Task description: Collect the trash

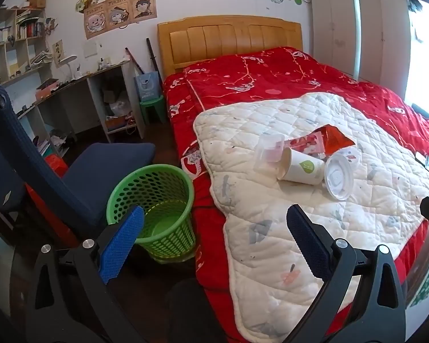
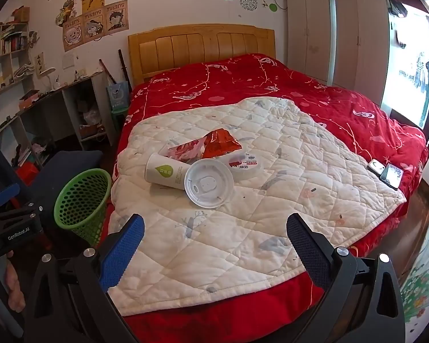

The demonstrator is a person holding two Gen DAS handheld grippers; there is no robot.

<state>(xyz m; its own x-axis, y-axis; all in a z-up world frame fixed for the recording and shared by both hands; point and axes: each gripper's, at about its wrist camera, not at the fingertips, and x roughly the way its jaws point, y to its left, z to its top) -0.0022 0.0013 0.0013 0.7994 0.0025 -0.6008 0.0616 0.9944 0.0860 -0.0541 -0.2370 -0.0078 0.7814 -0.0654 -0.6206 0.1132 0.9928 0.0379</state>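
A small heap of trash lies on the white quilt [image 1: 271, 228] on the red bed: a tipped white paper cup [image 1: 300, 168], a clear plastic cup [image 1: 268, 151], a round white lid [image 1: 339, 175] and a red wrapper [image 1: 334, 140]. The right wrist view shows the same paper cup [image 2: 166, 171], lid [image 2: 208, 183], wrapper [image 2: 220, 143] and a small labelled tub [image 2: 244, 163]. A green mesh basket [image 1: 154, 200] stands on the floor beside the bed. My left gripper [image 1: 214, 217] and right gripper [image 2: 214, 223] both hang open and hold nothing, short of the heap.
A blue chair [image 1: 100, 165] stands behind the basket, with a cluttered desk and shelves [image 1: 71, 91] along the left wall. Two phones [image 2: 386, 171] lie near the bed's right edge. A wardrobe [image 2: 329, 43] and a bright window [image 2: 409, 85] fill the right side.
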